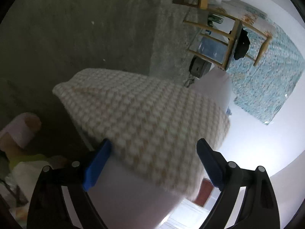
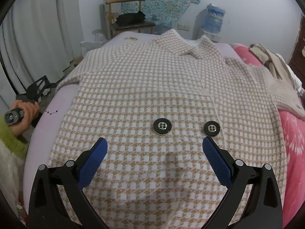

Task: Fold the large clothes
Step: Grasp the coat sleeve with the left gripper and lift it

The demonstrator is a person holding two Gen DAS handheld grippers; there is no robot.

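left wrist view: the left gripper (image 1: pixel 154 148) is spread wide, pinching nothing; the checked coat (image 1: pixel 144 114) hangs off the bed edge just ahead, likely its target. right wrist view: the right gripper (image 2: pixel 155 148) is spread empty over the coat, laid flat for folding, two buttons (image 2: pixel 162 126) just beyond its tips.

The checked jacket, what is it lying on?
The checked jacket lies on a pale lilac sheet, with a pink flowered blanket at its right edge. The jacket hides what is directly beneath it.
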